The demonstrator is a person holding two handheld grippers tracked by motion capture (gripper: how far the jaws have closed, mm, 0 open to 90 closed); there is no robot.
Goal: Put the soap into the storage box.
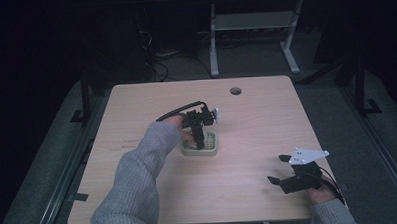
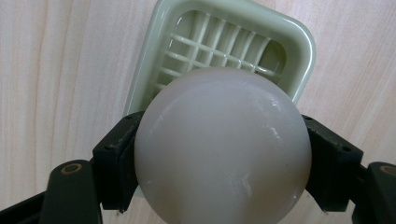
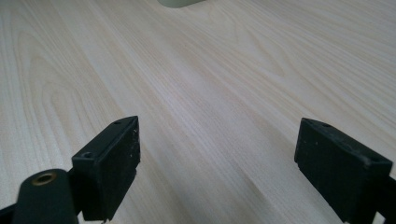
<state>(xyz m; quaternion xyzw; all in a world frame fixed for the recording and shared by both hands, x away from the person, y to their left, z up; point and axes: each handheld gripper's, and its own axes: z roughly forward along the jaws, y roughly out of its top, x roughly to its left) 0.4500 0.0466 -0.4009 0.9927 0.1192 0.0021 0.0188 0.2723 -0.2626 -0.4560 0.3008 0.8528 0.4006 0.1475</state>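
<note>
White ball (image 2: 223,147) clamped in left gripper (image 2: 219,154) | above green tray (image 2: 306,51) | right gripper (image 3: 217,170) jaws apart, bare table (image 3: 210,84) ahead

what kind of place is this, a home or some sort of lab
Most likely a lab or workshop set up for recording: a bare wooden table with a cable hole, loose cables on the dark floor, and another desk's metal frame behind.

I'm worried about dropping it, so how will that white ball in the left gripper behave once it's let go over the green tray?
The white ball looks smooth and glossy, so it is probably slippery between the left gripper jaws. Being round, it will likely roll, though the green tray has a raised rim and a grid floor that should catch it.
</note>
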